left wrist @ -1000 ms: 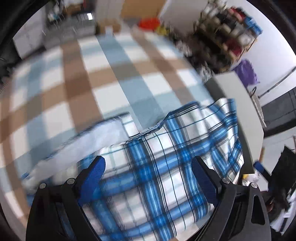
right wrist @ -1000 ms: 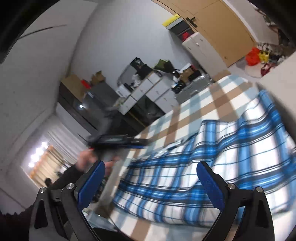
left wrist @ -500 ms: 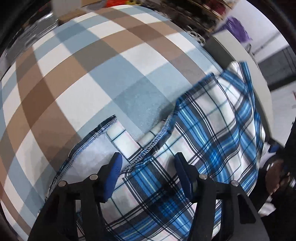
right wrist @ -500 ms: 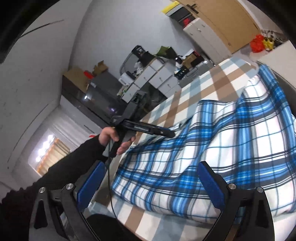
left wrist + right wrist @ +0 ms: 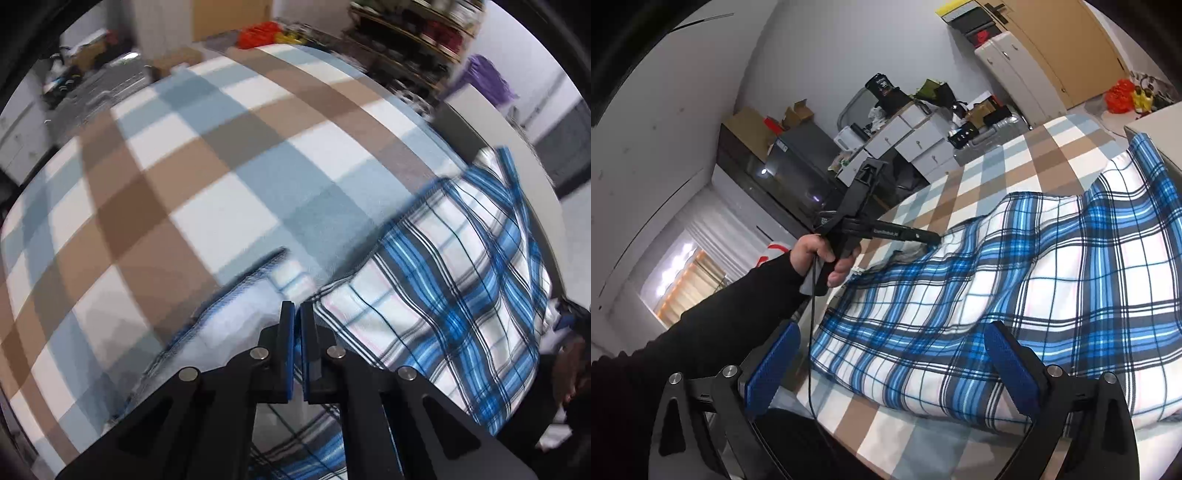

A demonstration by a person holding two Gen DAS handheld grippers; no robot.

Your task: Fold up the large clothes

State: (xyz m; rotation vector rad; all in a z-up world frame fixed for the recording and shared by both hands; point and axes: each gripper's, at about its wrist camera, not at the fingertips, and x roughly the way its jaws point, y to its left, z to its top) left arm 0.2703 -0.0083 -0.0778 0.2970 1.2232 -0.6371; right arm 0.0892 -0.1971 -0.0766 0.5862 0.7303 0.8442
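A large blue-and-white plaid cloth (image 5: pixel 443 295) lies spread on a surface covered in brown, blue and white checks (image 5: pixel 184 184). Its pale underside shows at a turned-over edge. My left gripper (image 5: pixel 297 308) points steeply down, its jaws shut on that stitched edge. In the right wrist view the cloth (image 5: pixel 1034 280) fills the right half. There a hand (image 5: pixel 812 254) in a black sleeve holds the left gripper (image 5: pixel 932 238) with its tip at the cloth's far-left corner. My right gripper (image 5: pixel 892 363) hovers open over the near edge, with nothing between its blue pads (image 5: pixel 772 365).
A white table edge (image 5: pixel 491 122) borders the cloth on the right. Beyond it stand a cluttered shelf rack (image 5: pixel 424 33) and a purple item (image 5: pixel 487 77). Across the room are white drawers (image 5: pixel 912 136), a wooden wardrobe (image 5: pixel 1052 37) and an orange bag (image 5: pixel 1121 94).
The left gripper's jaws went from wide apart to shut while it sank onto the cloth's edge. In the right wrist view the hand holding it came into clear sight.
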